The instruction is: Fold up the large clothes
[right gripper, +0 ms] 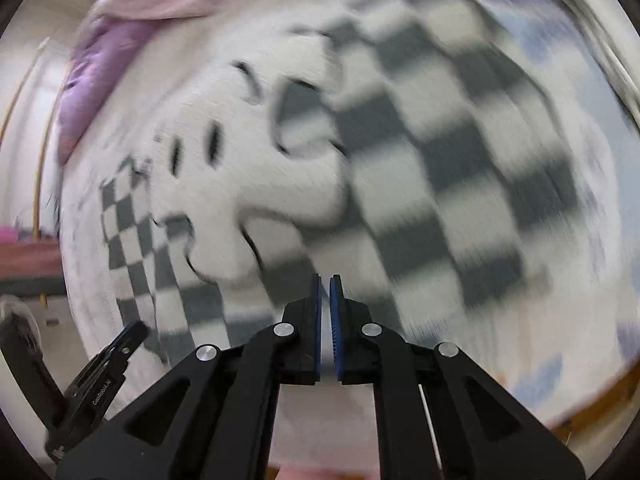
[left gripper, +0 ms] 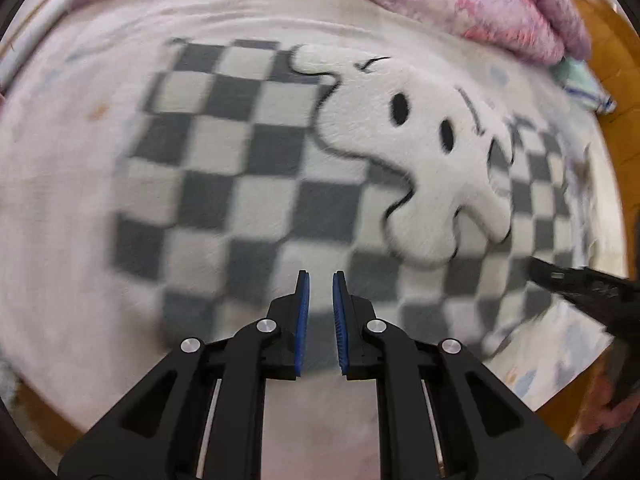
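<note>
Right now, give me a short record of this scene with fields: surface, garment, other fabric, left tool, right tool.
surface: bed with a pale sheet
garment: checkered fleece in grey and white, spread flat, with a white cartoon patch
other fabric: pink and purple quilt bunched at the far edge
left tool: above the fleece, pads nearly together, nothing between them
right tool: above the fleece, pads nearly together, nothing between them
image quality: right wrist view heavily blurred
</note>
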